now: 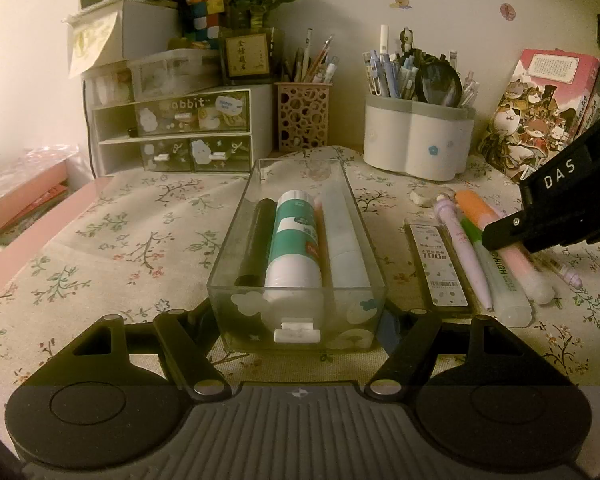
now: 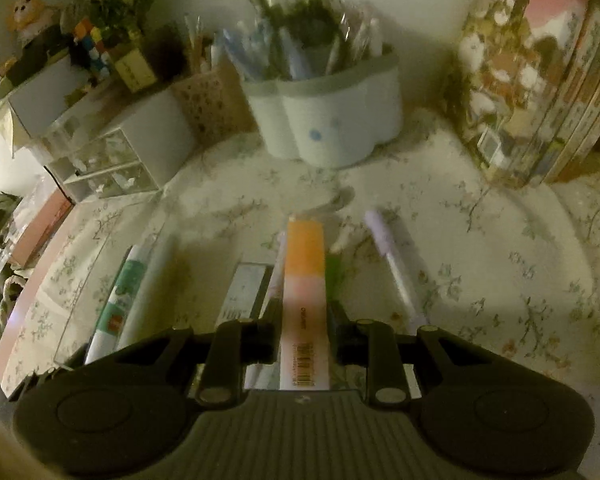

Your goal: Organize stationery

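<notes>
A clear plastic drawer tray [image 1: 360, 240] lies on the floral tablecloth and holds a green-and-white glue stick [image 1: 294, 244], a black marker [image 1: 256, 240] and a white tube. My left gripper [image 1: 298, 312] has its jaws around the tray's near end. To the tray's right lie a lead refill box [image 1: 440, 268], a lilac pen [image 1: 466, 256], a green highlighter [image 1: 500, 276] and an orange-pink highlighter [image 1: 480, 208]. My right gripper [image 2: 304, 332] is shut on the orange-pink highlighter [image 2: 304, 272]. The lilac pen [image 2: 396, 268] lies just to its right.
At the back stand a white pen holder [image 1: 416, 144], a pink lattice pen cup [image 1: 302, 120], a drawer organizer [image 1: 180, 132] and books [image 1: 540, 112] at the right. A small eraser [image 1: 422, 197] lies near the pens.
</notes>
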A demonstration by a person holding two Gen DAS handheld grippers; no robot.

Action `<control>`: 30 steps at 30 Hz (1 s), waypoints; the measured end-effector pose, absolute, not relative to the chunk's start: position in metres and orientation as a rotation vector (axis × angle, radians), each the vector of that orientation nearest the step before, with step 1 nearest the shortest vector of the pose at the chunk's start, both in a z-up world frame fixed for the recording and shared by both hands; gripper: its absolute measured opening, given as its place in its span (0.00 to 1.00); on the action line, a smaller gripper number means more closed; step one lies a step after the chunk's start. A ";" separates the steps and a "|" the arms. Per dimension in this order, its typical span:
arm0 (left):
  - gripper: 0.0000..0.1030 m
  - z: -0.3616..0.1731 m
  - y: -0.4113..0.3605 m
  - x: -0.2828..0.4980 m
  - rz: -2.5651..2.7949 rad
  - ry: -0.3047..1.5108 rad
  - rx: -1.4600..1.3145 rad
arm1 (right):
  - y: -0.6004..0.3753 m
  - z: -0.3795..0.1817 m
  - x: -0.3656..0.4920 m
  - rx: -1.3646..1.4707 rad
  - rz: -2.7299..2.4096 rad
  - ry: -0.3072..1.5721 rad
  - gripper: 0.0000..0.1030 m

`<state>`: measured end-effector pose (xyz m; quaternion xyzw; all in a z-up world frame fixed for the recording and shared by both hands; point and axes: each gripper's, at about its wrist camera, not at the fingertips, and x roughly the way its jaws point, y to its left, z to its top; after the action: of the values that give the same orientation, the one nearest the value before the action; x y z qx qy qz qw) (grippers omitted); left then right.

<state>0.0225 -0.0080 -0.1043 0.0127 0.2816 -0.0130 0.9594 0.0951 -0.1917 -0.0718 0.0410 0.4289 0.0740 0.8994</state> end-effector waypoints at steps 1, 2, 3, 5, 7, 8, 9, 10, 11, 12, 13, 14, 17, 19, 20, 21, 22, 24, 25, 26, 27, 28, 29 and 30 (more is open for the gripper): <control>0.71 -0.104 -0.008 0.023 -0.026 0.571 0.025 | -0.193 -0.072 0.094 0.090 0.152 0.887 0.19; 0.71 -0.104 -0.008 0.022 -0.026 0.571 0.025 | -0.194 -0.071 0.095 0.096 0.151 0.886 0.19; 0.71 -0.104 -0.008 0.022 -0.026 0.571 0.025 | -0.194 -0.069 0.095 0.100 0.150 0.881 0.19; 0.71 -0.104 -0.008 0.022 -0.026 0.570 0.025 | -0.194 -0.065 0.095 0.085 0.141 0.871 0.19; 0.71 -0.104 -0.008 0.022 -0.026 0.570 0.025 | -0.194 -0.060 0.095 0.082 0.132 0.857 0.19; 0.71 -0.104 -0.008 0.022 -0.026 0.570 0.026 | -0.194 -0.058 0.095 0.087 0.131 0.852 0.19; 0.71 -0.104 -0.008 0.022 -0.026 0.570 0.025 | -0.193 -0.056 0.095 0.088 0.130 0.845 0.19; 0.71 -0.104 -0.008 0.022 -0.027 0.570 0.026 | -0.191 -0.055 0.094 0.084 0.128 0.839 0.19; 0.71 -0.104 -0.008 0.022 -0.026 0.570 0.025 | -0.188 -0.052 0.094 0.073 0.126 0.830 0.19; 0.71 -0.104 -0.008 0.022 -0.026 0.570 0.026 | -0.184 -0.051 0.094 0.064 0.132 0.824 0.19; 0.71 -0.104 -0.008 0.023 -0.027 0.570 0.026 | -0.180 -0.050 0.094 0.061 0.149 0.822 0.19; 0.71 -0.104 -0.008 0.023 -0.027 0.570 0.025 | -0.174 -0.050 0.095 0.061 0.185 0.825 0.19; 0.71 -0.104 -0.008 0.022 -0.026 0.570 0.025 | -0.160 -0.058 0.099 0.046 0.247 0.855 0.19; 0.71 -0.104 -0.008 0.022 -0.026 0.570 0.025 | -0.153 -0.067 0.104 0.036 0.259 0.882 0.19; 0.71 -0.104 -0.008 0.022 -0.026 0.570 0.026 | -0.150 -0.072 0.106 0.033 0.266 0.897 0.19; 0.71 -0.104 -0.009 0.022 -0.026 0.570 0.025 | -0.146 -0.076 0.107 0.018 0.267 0.914 0.19; 0.71 -0.104 -0.008 0.022 -0.026 0.570 0.026 | -0.141 -0.080 0.108 -0.012 0.260 0.926 0.18; 0.71 -0.104 -0.009 0.022 -0.026 0.570 0.025 | -0.131 -0.081 0.106 -0.090 0.249 0.914 0.19; 0.71 -0.104 -0.009 0.022 -0.025 0.570 0.025 | -0.127 -0.081 0.107 -0.112 0.243 0.918 0.20; 0.71 -0.104 -0.009 0.022 -0.025 0.570 0.025 | -0.123 -0.081 0.109 -0.143 0.232 0.925 0.22; 0.71 -0.104 -0.009 0.022 -0.026 0.570 0.026 | -0.120 -0.081 0.111 -0.171 0.220 0.929 0.23; 0.71 -0.104 -0.009 0.022 -0.026 0.570 0.025 | -0.117 -0.084 0.113 -0.207 0.201 0.944 0.30; 0.71 -0.104 -0.008 0.022 -0.028 0.571 0.025 | -0.115 -0.087 0.116 -0.225 0.187 0.970 0.32; 0.71 -0.104 -0.009 0.023 -0.030 0.570 0.025 | -0.114 -0.088 0.117 -0.242 0.170 0.971 0.33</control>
<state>0.0225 -0.0086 -0.1041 0.0125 0.2813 -0.0150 0.9594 0.1165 -0.1144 -0.0875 -0.1161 0.4647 0.0815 0.8740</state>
